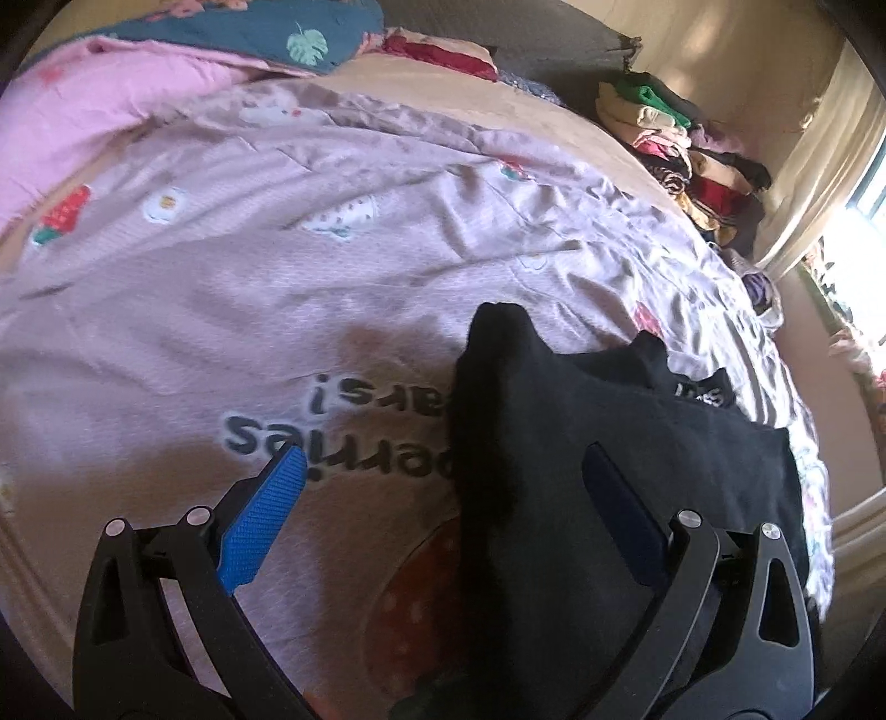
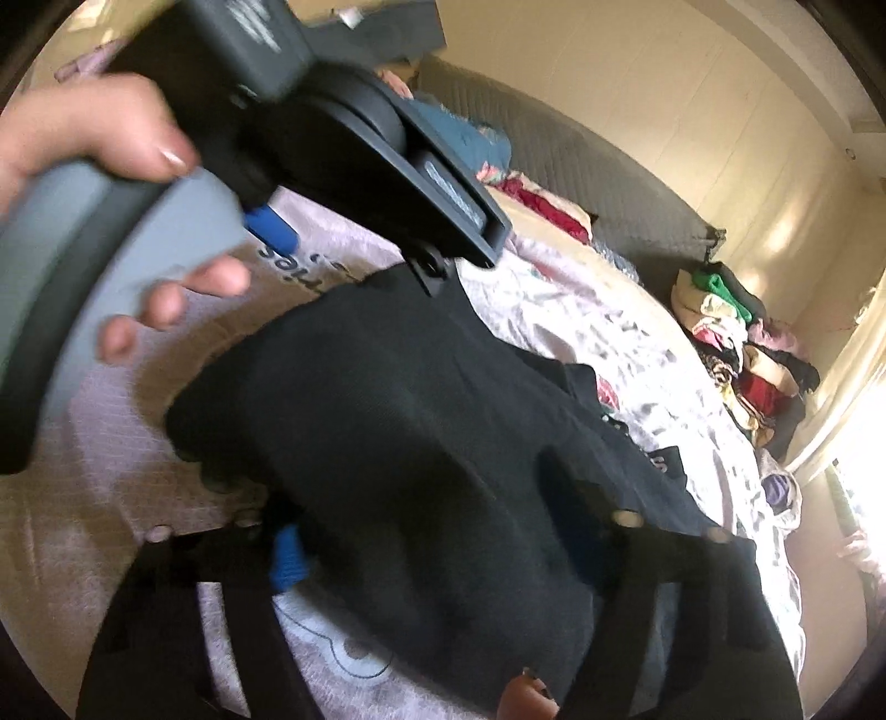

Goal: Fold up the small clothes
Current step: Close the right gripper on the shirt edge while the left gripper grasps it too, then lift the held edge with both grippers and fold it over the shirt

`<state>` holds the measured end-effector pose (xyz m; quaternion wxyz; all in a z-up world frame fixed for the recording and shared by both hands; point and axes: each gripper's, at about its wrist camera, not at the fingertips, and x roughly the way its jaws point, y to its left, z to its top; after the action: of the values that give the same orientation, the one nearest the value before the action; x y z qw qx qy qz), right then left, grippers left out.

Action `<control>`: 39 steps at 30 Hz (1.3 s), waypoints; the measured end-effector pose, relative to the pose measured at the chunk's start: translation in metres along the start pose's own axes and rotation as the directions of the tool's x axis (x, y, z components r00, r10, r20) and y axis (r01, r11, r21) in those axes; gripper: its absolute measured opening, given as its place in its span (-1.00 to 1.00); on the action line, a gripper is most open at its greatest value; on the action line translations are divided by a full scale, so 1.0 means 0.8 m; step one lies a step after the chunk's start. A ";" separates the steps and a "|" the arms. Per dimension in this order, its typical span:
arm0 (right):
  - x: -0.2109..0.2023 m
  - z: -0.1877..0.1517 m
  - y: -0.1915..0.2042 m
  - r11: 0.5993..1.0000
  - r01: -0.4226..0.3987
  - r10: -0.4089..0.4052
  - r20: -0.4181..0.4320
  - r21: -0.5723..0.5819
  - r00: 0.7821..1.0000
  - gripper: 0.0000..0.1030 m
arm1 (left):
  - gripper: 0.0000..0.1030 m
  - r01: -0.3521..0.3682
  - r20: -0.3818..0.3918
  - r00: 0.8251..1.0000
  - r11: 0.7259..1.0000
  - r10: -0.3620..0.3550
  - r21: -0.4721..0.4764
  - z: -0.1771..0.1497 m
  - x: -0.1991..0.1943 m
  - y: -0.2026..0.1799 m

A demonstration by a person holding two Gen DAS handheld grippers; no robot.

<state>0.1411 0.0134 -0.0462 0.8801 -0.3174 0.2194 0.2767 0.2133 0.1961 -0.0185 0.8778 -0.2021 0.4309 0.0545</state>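
A black garment (image 1: 637, 443) lies on the pink printed bedspread (image 1: 221, 288), with one fold of it rising as a ridge (image 1: 498, 399) close to the camera. My left gripper (image 1: 443, 498) is open wide over it; its blue pads (image 1: 266, 515) stand apart on either side of the ridge and do not touch the cloth. In the right wrist view the same black garment (image 2: 421, 443) fills the gap of my right gripper (image 2: 437, 554). The cloth covers most of both pads, and blur hides whether they press on it. A hand (image 2: 83, 133) holds the left tool's handle at upper left.
A pile of folded and loose clothes (image 1: 681, 160) (image 2: 742, 343) sits at the bed's far right corner by the wall. A teal leaf-print pillow (image 1: 266, 33) and a pink blanket (image 1: 111, 94) lie at the head. A bright window (image 1: 864, 221) is on the right.
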 end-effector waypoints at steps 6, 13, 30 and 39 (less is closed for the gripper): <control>-0.013 0.000 -0.003 0.998 -0.036 0.035 0.030 0.042 0.999 -0.54 | 0.81 0.000 -0.032 0.999 1.000 0.000 0.009 0.000 0.017 -0.002; -0.025 -0.004 -0.011 0.993 -0.045 0.040 0.055 0.107 0.998 -0.58 | 0.81 0.058 -0.046 0.997 0.998 -0.057 0.022 -0.005 0.020 -0.015; -0.060 -0.022 -0.020 0.984 -0.019 0.001 0.099 0.177 0.995 -0.61 | -0.36 0.177 -0.036 0.984 0.982 -0.174 0.066 -0.013 0.011 -0.051; -0.106 -0.040 -0.065 0.965 0.032 -0.077 0.168 0.259 0.983 -0.64 | -0.61 0.226 0.038 0.972 0.970 -0.230 0.094 -0.014 -0.034 -0.109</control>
<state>0.1029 -0.0712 0.0017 0.9369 -0.1816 0.1654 0.2488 0.2113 0.1140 0.0236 0.8966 -0.2094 0.3853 -0.0611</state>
